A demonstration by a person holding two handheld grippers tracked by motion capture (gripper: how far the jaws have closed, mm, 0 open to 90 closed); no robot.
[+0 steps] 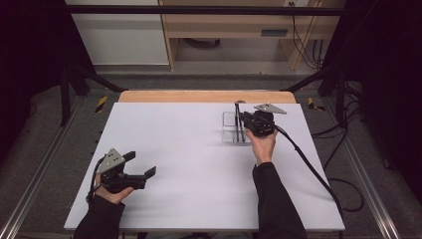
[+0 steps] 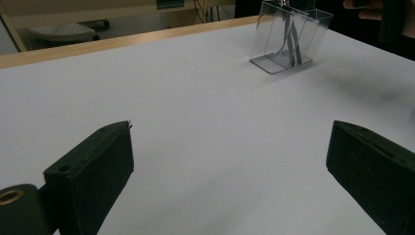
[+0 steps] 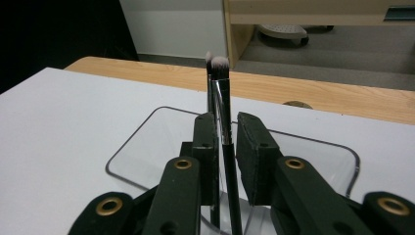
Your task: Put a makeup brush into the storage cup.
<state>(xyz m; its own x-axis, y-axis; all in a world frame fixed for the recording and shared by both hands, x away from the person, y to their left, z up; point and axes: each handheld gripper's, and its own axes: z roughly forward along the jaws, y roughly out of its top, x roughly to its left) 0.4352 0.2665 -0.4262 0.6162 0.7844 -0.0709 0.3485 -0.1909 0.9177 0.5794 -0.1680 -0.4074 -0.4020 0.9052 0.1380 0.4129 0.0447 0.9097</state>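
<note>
Left hand-held gripper [image 1: 142,166] low (jaws wide), right hand-held gripper [image 1: 244,121] over clear holder [image 1: 229,130]

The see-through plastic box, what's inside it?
The clear plastic box holds two thin black makeup brushes, bristles up. Their lower ends are covered by the right gripper's fingers.

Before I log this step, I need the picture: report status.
Left gripper open, idle on the white table. Right gripper at the clear holder, jaws flanking a makeup brush, gap showing on one side. Second brush behind. Nothing in the way.
</note>
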